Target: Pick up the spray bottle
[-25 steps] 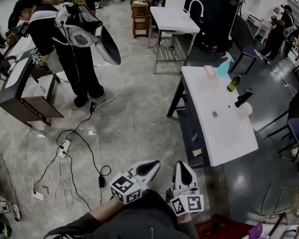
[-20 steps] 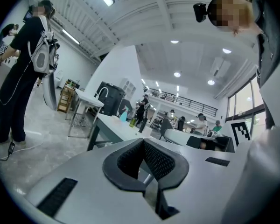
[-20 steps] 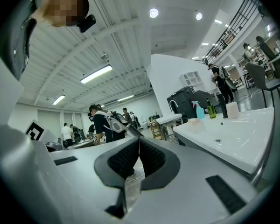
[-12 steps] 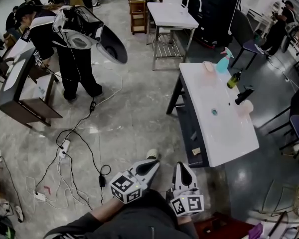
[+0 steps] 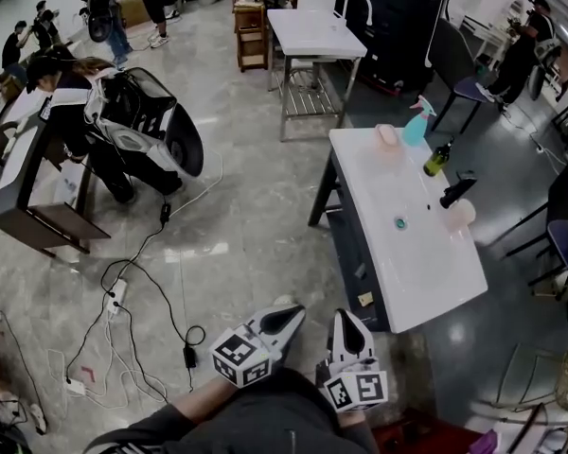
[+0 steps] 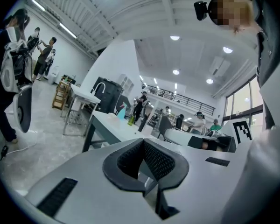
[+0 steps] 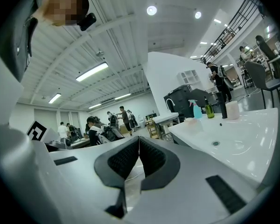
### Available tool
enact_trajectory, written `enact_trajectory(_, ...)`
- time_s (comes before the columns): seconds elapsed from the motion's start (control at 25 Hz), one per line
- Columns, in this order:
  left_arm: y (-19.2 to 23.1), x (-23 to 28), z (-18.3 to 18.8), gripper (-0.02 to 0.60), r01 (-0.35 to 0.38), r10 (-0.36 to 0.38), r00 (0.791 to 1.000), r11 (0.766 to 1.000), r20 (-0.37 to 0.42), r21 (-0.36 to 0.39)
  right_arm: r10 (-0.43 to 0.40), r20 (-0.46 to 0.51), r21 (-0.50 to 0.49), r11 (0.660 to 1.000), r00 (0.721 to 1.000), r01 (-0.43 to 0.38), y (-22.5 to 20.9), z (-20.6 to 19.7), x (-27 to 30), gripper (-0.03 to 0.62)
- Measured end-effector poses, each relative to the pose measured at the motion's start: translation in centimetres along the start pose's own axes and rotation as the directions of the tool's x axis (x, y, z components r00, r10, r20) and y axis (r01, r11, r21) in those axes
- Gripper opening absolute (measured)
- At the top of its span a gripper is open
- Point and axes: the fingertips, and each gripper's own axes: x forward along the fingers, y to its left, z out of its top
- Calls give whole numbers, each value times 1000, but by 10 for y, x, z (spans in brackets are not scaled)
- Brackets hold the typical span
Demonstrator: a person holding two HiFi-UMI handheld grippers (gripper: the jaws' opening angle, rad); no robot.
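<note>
— What sort of place is this?

— A big, bright hall with a grey marbled floor. The largest thing close by is a long white sink counter on dark legs, running away to the right in the head view. A second white counter stands further back.

— Anyone about?

— A person in black and white bends over at the left, beside a dark cabinet. Others stand at the far edges. Cables trail loosely across the floor.

— And the grippers?

— Both are low in the head view, side by side, short of the counter's near end. The left gripper has its jaws together, the ribbed pads meeting with nothing between them. The right gripper is likewise closed and empty.

— Where is the spray bottle?

— The spray bottle, blue with a pink trigger, stands upright at the counter's far end, well apart from both grippers. A pale pink block lies just beside it. A green bottle stands near it along the right edge, then a black tap, then a white cup. The small drain sits in the basin.
</note>
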Motion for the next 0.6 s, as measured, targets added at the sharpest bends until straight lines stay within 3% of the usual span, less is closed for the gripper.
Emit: enact_trajectory(0.6, 51, 83, 42, 6, 11, -11, 1000, 1000, -12, 3, -11, -8, -27, 1000, 1000, 10, -65, 25, 86, 8)
